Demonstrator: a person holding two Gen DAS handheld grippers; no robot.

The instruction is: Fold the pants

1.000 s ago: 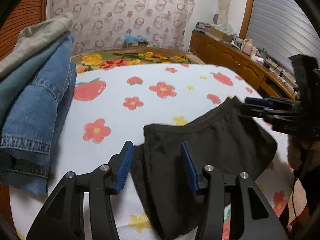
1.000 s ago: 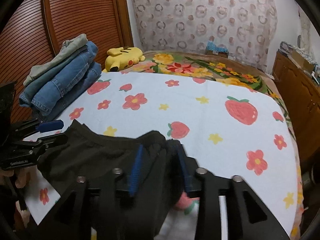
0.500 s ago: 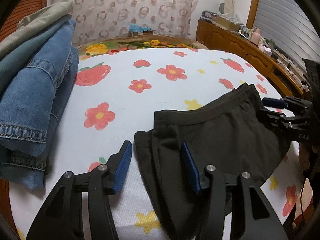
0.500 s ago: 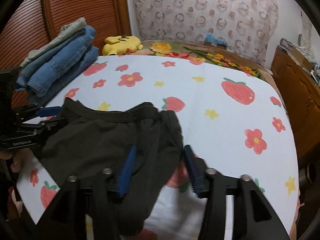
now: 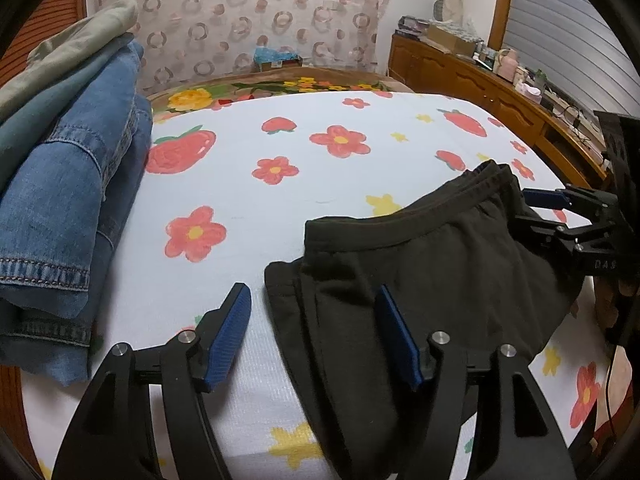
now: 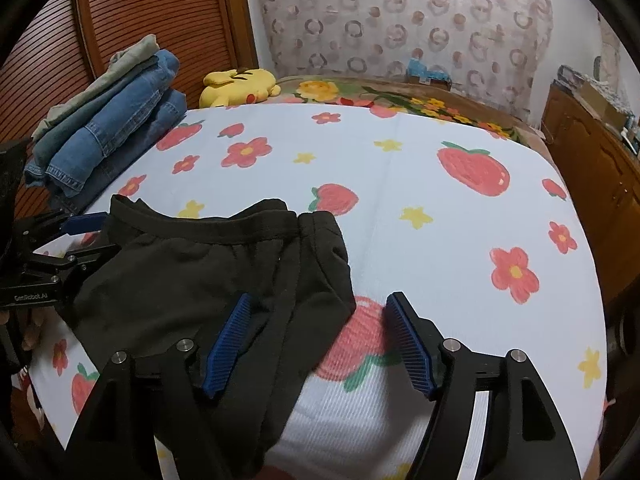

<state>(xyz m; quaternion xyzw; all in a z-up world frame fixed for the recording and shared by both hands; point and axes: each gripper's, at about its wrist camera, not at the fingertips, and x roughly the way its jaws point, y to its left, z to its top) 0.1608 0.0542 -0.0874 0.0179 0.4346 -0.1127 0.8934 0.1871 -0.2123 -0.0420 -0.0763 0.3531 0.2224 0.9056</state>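
Observation:
Black pants point(image 5: 432, 276) lie folded on the flower-print bed sheet point(image 5: 256, 208) near its front edge; they also show in the right wrist view point(image 6: 208, 280). My left gripper point(image 5: 316, 336) is open and empty, its jaws over the pants' left edge. My right gripper point(image 6: 320, 344) is open and empty, its jaws over the pants' right edge. Each gripper shows in the other's view: the right one point(image 5: 560, 216) and the left one point(image 6: 80, 236), both at the pants' edges.
A stack of folded jeans and a green garment point(image 5: 60, 184) lies on the bed's left side, also in the right wrist view point(image 6: 108, 120). A yellow plush toy point(image 6: 240, 84) lies at the bed's far end. A wooden cabinet point(image 5: 480, 84) runs along the right.
Both grippers have let go of the pants and opened wider. The pants dropped from a lifted hold to lie on the sheet, and both grippers drew back slightly.

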